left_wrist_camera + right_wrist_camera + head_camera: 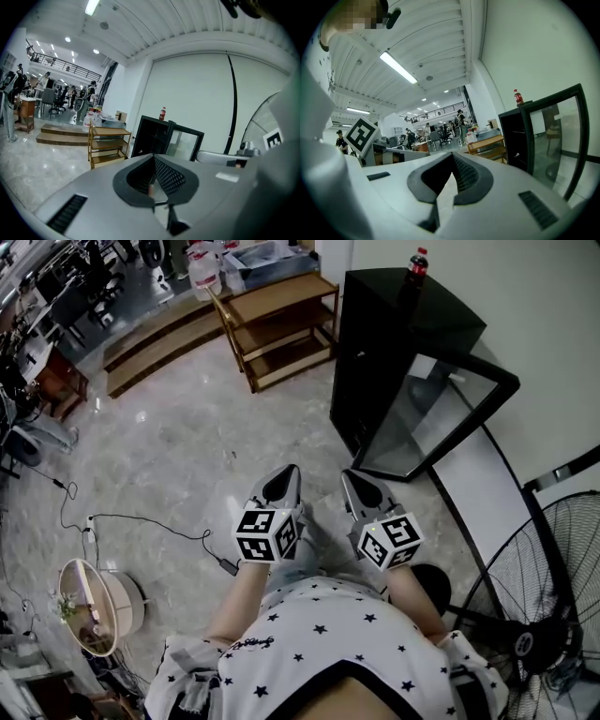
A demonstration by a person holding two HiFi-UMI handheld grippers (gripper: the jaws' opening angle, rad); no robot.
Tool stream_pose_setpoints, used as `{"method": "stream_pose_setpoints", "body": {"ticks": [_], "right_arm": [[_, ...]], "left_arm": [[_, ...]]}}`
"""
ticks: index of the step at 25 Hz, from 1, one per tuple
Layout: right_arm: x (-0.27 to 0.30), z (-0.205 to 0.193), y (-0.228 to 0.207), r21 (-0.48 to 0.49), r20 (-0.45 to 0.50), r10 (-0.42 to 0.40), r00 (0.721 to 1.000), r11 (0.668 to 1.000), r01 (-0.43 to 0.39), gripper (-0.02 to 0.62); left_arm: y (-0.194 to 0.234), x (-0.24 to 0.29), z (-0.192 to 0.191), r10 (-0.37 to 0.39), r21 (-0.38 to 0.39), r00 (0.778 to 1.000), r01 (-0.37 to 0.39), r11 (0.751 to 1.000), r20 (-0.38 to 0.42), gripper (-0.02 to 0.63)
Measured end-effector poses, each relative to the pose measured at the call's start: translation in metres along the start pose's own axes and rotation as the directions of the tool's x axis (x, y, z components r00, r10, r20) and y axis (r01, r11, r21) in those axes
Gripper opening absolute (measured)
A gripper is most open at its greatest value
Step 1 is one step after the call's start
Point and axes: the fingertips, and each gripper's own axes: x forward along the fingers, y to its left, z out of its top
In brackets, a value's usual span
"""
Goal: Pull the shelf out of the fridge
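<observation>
A black fridge (375,343) stands ahead of me on the right, its glass door (427,418) swung open toward me. The inside is dark and no shelf can be made out. Both grippers are held close to my body, well short of the fridge and pointing toward it. The left gripper (281,482) is shut with nothing in it, and so is the right gripper (361,488). The left gripper view looks over the shut left gripper (152,176) at the fridge (152,136). In the right gripper view the right gripper (450,171) is shut, with the open door (555,136) at right.
A cola bottle (417,261) stands on top of the fridge. A wooden rack (281,329) is left of it. A pedestal fan (553,587) stands at my right, a white panel (487,493) lies along the wall, and a cable (141,521) trails on the floor at left.
</observation>
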Motion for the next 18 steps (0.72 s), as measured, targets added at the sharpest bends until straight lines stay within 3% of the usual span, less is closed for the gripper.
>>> {"method": "stream_pose_setpoints", "body": {"ticks": [8,18], "right_arm": [[0.045,0.007,-0.051,0.006,-0.001,-0.050,0.999,0.999,0.050,-0.006],[0.140,0.036,-0.102,-0.011,-0.004,-0.097,0.995,0.995,0.097,-0.006]], "left_arm": [[0.020,0.070,0.015,-0.050,0.010,0.999,0.050,0.999,-0.007,0.014],[0.072,0.163,0.059,-0.106,0.026,0.994,0.107,0.994,-0.034,0.015]]}}
